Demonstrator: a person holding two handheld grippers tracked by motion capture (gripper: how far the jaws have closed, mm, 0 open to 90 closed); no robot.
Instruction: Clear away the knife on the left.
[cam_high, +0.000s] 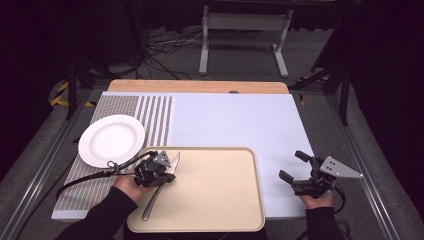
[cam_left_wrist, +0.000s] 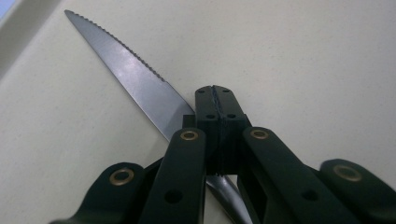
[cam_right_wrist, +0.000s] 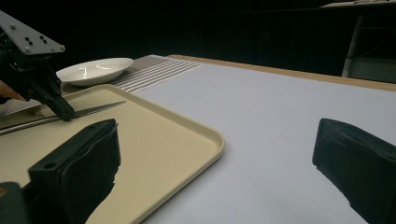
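A steak knife (cam_high: 175, 161) lies slantwise on the left part of the beige tray (cam_high: 215, 185), its dark handle toward the front edge. My left gripper (cam_high: 165, 179) points down onto the knife's middle. In the left gripper view its jaws are pressed together, and the serrated blade (cam_left_wrist: 135, 74) passes under the left pad. I cannot tell whether the pads pinch it. From the right gripper view the left gripper (cam_right_wrist: 65, 114) touches the knife (cam_right_wrist: 98, 109) where blade meets handle. My right gripper (cam_high: 294, 166) rests on the white table at the right, jaws wide apart and empty.
A white plate (cam_high: 111, 140) sits on the striped mat (cam_high: 155, 120) at the left, just behind the tray's corner. The white table surface (cam_high: 240, 120) stretches behind and right of the tray. A cable (cam_high: 85, 177) trails left from the left gripper.
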